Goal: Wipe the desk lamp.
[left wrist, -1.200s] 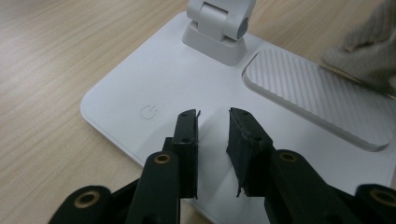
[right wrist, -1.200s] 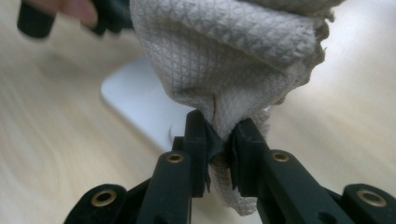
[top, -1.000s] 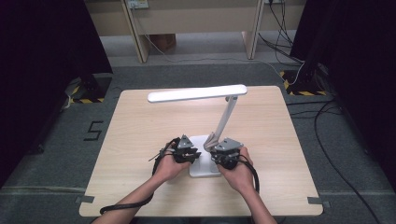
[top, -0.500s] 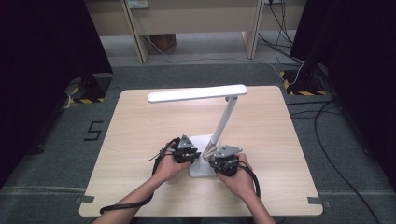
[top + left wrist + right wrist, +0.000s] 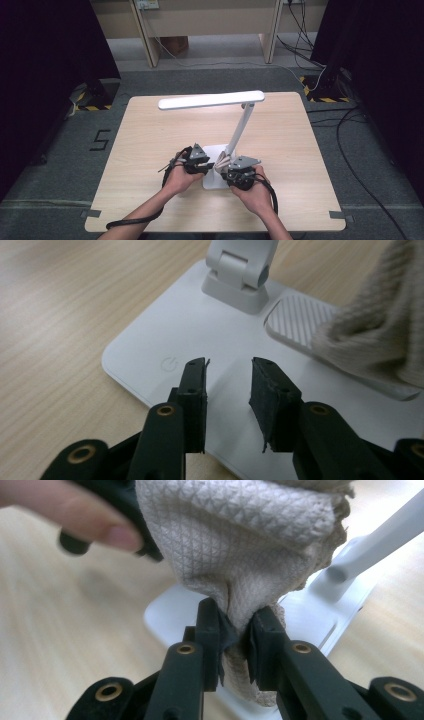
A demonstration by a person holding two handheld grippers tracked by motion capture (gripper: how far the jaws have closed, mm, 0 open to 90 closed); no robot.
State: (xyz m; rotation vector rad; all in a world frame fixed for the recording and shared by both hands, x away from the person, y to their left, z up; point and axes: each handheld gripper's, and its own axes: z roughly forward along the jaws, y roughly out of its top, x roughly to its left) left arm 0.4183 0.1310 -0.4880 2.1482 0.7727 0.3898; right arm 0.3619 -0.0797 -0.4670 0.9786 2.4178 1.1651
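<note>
We hold the beige cloth pinched in our right gripper, bunched over the white lamp base on the worktop. Our left gripper – jaws just opened, nothing between them – hovers over the base's near edge, beside the power symbol. The cloth lies just right of those jaws – the right hand is nearer for wiping.

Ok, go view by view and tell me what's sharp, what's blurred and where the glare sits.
High view: the white desk lamp's long head glows overexposed, and the room's sides fall into darkness. Left gripper view: the black tongs and the lamp's white flat base are sharp, while the beige woven cloth goes soft at the right edge. Right gripper view: the cloth is crisp, the fingertip and wood behind blurred.
</note>
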